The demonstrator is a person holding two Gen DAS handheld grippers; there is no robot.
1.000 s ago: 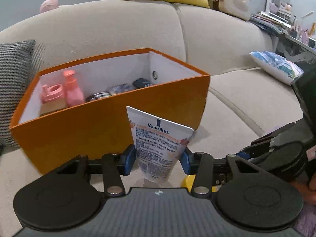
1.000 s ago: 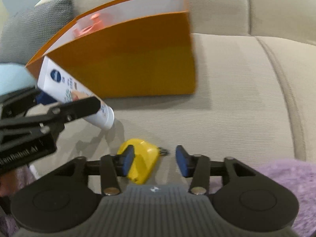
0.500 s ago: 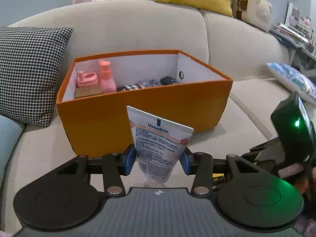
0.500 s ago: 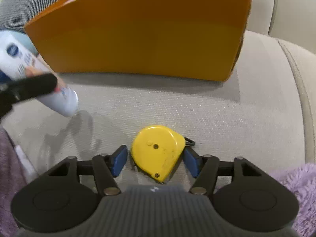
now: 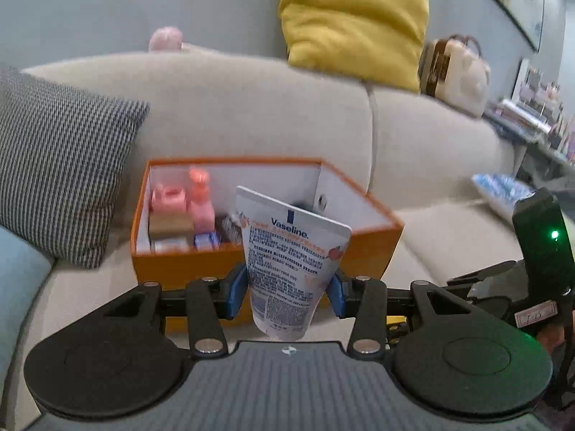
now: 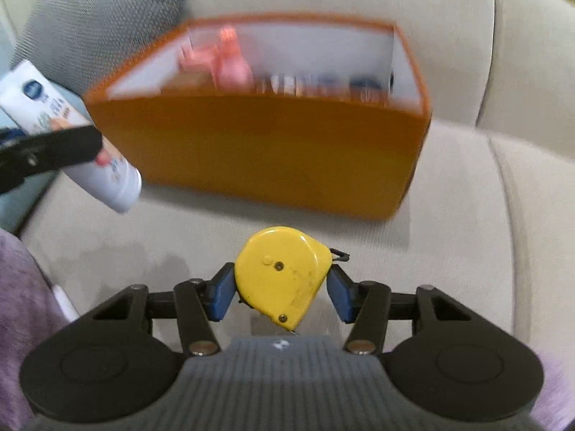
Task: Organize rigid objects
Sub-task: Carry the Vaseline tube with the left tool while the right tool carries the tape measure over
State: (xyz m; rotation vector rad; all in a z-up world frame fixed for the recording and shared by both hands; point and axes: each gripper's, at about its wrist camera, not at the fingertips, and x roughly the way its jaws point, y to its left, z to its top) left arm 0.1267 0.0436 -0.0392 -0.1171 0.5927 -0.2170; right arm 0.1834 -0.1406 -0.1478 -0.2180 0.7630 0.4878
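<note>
My left gripper [image 5: 285,294] is shut on a white Vaseline tube [image 5: 287,258], held upright in front of the orange box [image 5: 187,269] on the sofa. The tube also shows at the left of the right wrist view [image 6: 72,136]. My right gripper [image 6: 282,289] is shut on a yellow tape measure [image 6: 284,273] and holds it above the sofa seat, in front of the orange box [image 6: 269,154]. The box holds pink bottles [image 5: 199,204] and several small items.
A houndstooth cushion [image 5: 57,158] leans left of the box. A yellow cushion [image 5: 352,21] and a bag [image 5: 456,72] sit on the sofa back. A blue patterned pillow [image 5: 503,186] lies at the right. A purple fluffy cloth [image 6: 21,305] lies at the near left.
My right gripper has closed on the tape measure and lifted it off the seat. My left gripper has risen with the tube, so more of the box's inside shows.
</note>
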